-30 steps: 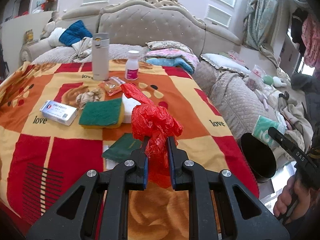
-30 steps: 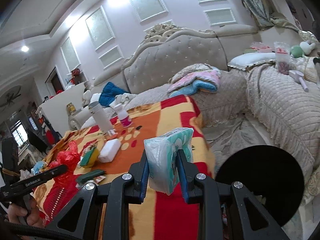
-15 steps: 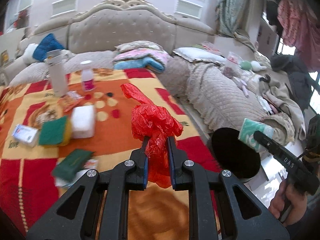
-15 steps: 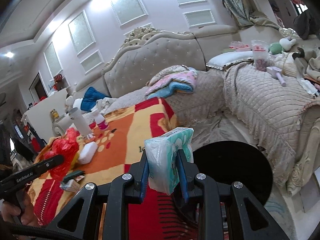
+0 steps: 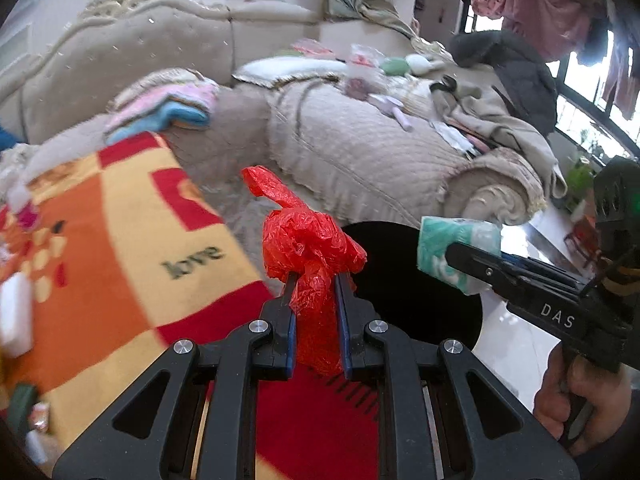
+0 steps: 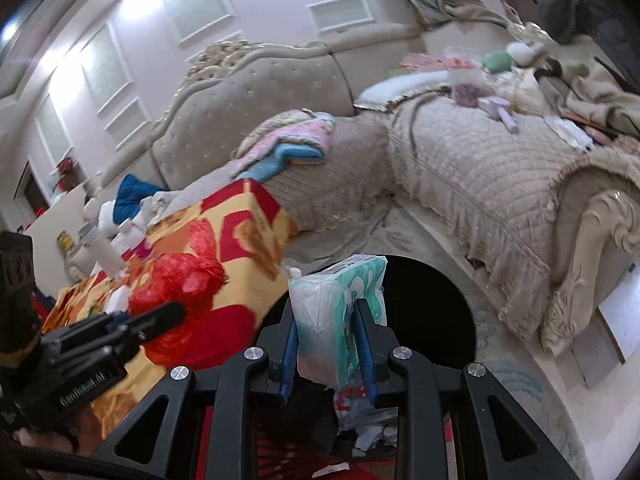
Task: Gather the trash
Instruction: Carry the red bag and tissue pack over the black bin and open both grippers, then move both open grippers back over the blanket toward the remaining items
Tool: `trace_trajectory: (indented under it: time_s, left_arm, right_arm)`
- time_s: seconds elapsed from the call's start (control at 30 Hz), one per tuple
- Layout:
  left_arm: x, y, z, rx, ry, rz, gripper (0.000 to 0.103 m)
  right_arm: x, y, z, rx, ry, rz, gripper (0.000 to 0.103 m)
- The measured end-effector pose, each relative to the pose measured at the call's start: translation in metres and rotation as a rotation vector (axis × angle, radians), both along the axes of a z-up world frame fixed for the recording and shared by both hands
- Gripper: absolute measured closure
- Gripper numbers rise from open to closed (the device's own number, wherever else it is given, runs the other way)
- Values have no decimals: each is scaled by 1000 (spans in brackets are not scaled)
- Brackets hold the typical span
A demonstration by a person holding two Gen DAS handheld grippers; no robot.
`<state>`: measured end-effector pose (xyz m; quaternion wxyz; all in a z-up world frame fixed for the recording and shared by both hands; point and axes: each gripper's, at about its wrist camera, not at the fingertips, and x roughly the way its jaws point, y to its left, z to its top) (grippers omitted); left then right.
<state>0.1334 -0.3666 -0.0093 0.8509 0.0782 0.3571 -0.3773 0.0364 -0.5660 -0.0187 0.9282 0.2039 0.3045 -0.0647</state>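
Left tool (image 5: 314, 280) clamped on red bag (image 5: 312, 248), right tool (image 6: 328, 308) on tissue pack (image 6: 340, 312); centre both over black bin (image 5: 400, 272); release only inside rim.

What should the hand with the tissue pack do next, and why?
Probably open and drop it. The right gripper is shut on the tissue pack, which already hangs over the dark mouth of the black bin, with other scraps visible inside. The left gripper, clamped on the red plastic bag, looks close to the bin too.
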Motion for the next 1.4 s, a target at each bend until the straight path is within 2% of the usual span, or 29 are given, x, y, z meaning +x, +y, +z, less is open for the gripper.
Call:
trace_trajectory:
  time_s: [0.13, 0.23, 0.27, 0.3, 0.37, 0.4, 0.43, 0.57, 0.67, 0.87, 1.03, 1.2, 1.4]
  left_arm:
    - [11, -14, -12, -8, 73, -39, 89]
    - [11, -25, -21, 11, 96, -70, 87]
    - [9, -28, -22, 17, 99, -82, 86]
    - [7, -30, -22, 23, 100, -94, 81]
    - [4, -33, -21, 33, 85, -95, 66]
    - [3, -30, -20, 31, 81, -89, 52]
    - [3, -28, -18, 22, 80, -84, 45]
    - [7, -15, -13, 3, 80, -41, 44]
    - [9, 9, -7, -11, 80, 32, 45]
    - [-1, 93, 23, -114, 43, 226, 45]
    - [-3, 174, 40, -189, 63, 428, 44]
    - [-12, 244, 52, -148, 14, 581, 44]
    - [-35, 323, 33, -117, 67, 754, 44]
  right_arm:
    - [9, -14, -10, 52, 27, -35, 78]
    - [14, -20, -13, 83, 30, -65, 76]
    - [17, -23, -16, 109, 33, -77, 66]
    - [18, -23, -17, 129, 34, -88, 49]
    - [16, -26, -15, 138, 18, -120, 45]
    - [15, -26, -13, 136, 9, -132, 44]
    - [14, -26, -11, 138, 3, -137, 45]
    - [10, -26, -6, 112, -9, -173, 44]
    - [5, -25, 1, 103, -34, -195, 44]
    - [3, 3, 14, 98, -86, -168, 44]
    - [23, 71, 29, 15, -118, -10, 43]
    - [48, 151, 31, -96, -135, 199, 39]
    - [74, 222, 15, -148, -118, 366, 38]
